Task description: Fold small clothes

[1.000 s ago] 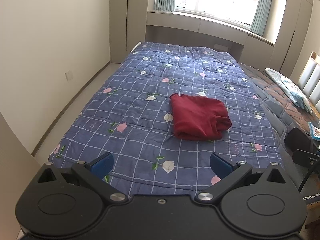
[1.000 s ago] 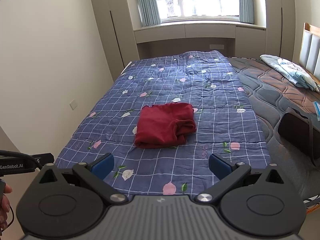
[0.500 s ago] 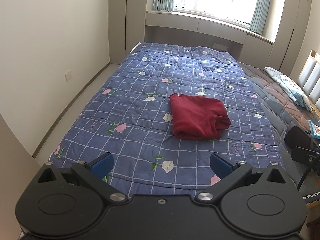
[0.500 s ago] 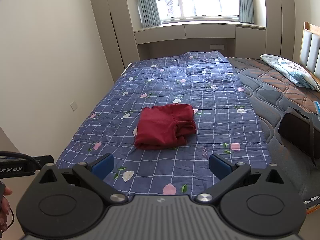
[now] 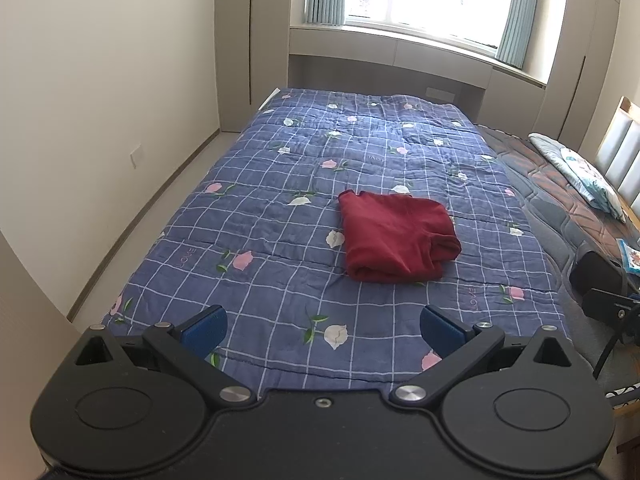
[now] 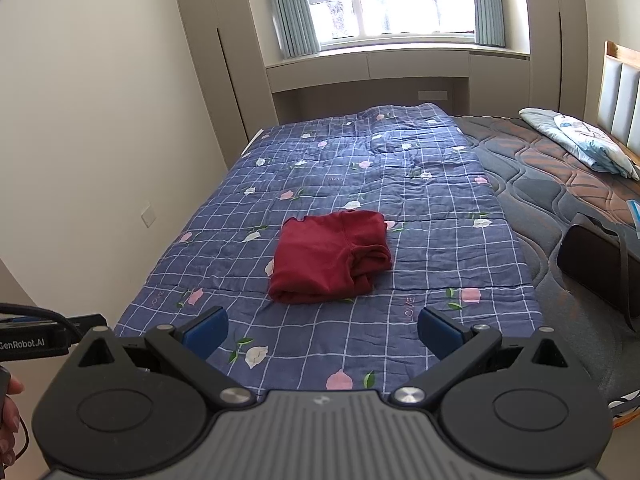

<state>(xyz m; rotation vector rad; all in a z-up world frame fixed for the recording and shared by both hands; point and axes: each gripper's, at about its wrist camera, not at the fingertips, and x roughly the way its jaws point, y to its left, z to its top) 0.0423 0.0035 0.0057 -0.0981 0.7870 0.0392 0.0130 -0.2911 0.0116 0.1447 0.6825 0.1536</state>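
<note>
Fold check: red garment [image 5: 396, 238] lies folded on the quilt [image 5: 280, 240].
I hold left gripper [image 5: 322, 326] and right gripper [image 6: 322, 326] wide open, empty, well short of it; tidy the bunched right edge only if needed.

Readable lettering: one brand mark and the word "LOVE"

White lettering reading "GenRobot.AI" is showing on the black device [image 6: 34, 345] at the left edge of the right wrist view. The word "LOVE" is showing stitched into the blue checked quilt [image 5: 280, 248] in several places: near the quilt's left edge and near its right edge in the left wrist view, and likewise on the quilt [image 6: 440, 248] in the right wrist view, with one more, upside down, farther up.
</note>
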